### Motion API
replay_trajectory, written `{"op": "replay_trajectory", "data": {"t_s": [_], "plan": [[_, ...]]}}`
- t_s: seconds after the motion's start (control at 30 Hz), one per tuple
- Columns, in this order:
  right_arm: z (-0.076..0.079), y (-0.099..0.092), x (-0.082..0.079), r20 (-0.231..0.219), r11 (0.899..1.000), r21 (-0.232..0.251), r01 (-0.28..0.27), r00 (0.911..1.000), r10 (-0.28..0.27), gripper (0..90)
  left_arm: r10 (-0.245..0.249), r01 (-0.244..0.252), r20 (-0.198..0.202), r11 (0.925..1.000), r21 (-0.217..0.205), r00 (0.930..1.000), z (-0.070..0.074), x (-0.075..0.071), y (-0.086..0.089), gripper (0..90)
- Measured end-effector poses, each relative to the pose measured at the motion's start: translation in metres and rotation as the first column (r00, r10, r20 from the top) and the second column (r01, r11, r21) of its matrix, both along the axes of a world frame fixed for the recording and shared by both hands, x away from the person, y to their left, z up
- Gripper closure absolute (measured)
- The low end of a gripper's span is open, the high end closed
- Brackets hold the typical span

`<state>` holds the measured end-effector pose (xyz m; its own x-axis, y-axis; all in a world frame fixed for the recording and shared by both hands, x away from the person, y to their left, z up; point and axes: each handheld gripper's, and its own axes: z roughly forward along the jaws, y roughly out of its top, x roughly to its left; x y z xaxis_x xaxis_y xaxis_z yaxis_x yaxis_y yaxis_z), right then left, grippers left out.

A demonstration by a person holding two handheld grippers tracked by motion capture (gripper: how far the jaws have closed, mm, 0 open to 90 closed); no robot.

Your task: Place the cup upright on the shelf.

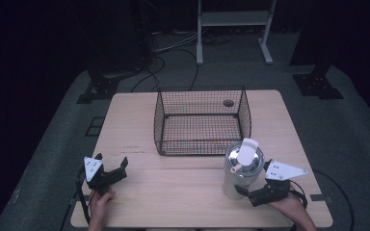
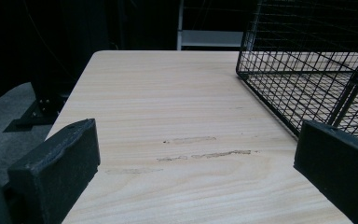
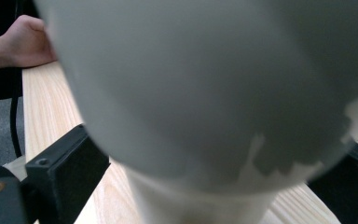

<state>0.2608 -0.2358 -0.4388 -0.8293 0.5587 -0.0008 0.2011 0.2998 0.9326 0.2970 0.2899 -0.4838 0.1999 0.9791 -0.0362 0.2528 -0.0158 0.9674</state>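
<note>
A white tumbler (image 1: 234,182) with a shiny metal lid (image 1: 253,165) and a white flap on top stands upright on the wooden table (image 1: 173,192), just in front of the basket's near right corner. My right gripper (image 1: 245,192) is open at the tumbler's base, one jaw on each side of it. In the right gripper view the tumbler (image 3: 205,93) looms very close between the wide-apart jaws of the right gripper (image 3: 205,186). My left gripper (image 1: 112,161) rests open near the table's front left, with nothing between the jaws. The left gripper (image 2: 196,154) faces bare wood.
A black wire basket (image 1: 200,144) with nothing in it stands at the middle back of the table; its near corner (image 2: 307,70) is ahead and to the right of the left gripper. The person's other hand (image 3: 25,42) shows far off. Cables and a stand lie on the floor behind.
</note>
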Motion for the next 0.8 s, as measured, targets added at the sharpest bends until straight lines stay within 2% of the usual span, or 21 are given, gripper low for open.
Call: {"op": "replay_trajectory", "data": {"t_s": [0.13, 0.23, 0.43, 0.8], "plan": [[-0.0009, 0.0024, 0.0024, 0.007, 1.0, 0.002, -0.002, 1.0, 0.002, 4.9, 0.0, 0.0, -0.001, 1.0, -0.001, 1.0, 0.0001, 0.0, 0.0002, 0.0], [-0.0021, 0.0035, 0.0047, 0.012, 1.0, 0.031, 0.0, 0.9999, -0.001, 5.4, 0.0, 0.0, 0.0, 1.0, -0.003, 1.0, 0.0, 0.0001, 0.0003, 0.0], [-0.0055, 0.0044, 0.0062, 0.023, 0.998, 0.055, -0.004, 0.9997, 0.002, 5.9, -0.001, 0.001, 0.001, 1.0, -0.004, 1.0, 0.0001, 0.0001, 0.0005, 0.0], [-0.0071, 0.0043, 0.0048, 0.031, 0.998, 0.065, 0.003, 0.9995, -0.005, 7.4, -0.001, 0.001, 0.0, 1.0, -0.004, 1.0, 0.0, 0.0, 0.0004, 0.0]]}}
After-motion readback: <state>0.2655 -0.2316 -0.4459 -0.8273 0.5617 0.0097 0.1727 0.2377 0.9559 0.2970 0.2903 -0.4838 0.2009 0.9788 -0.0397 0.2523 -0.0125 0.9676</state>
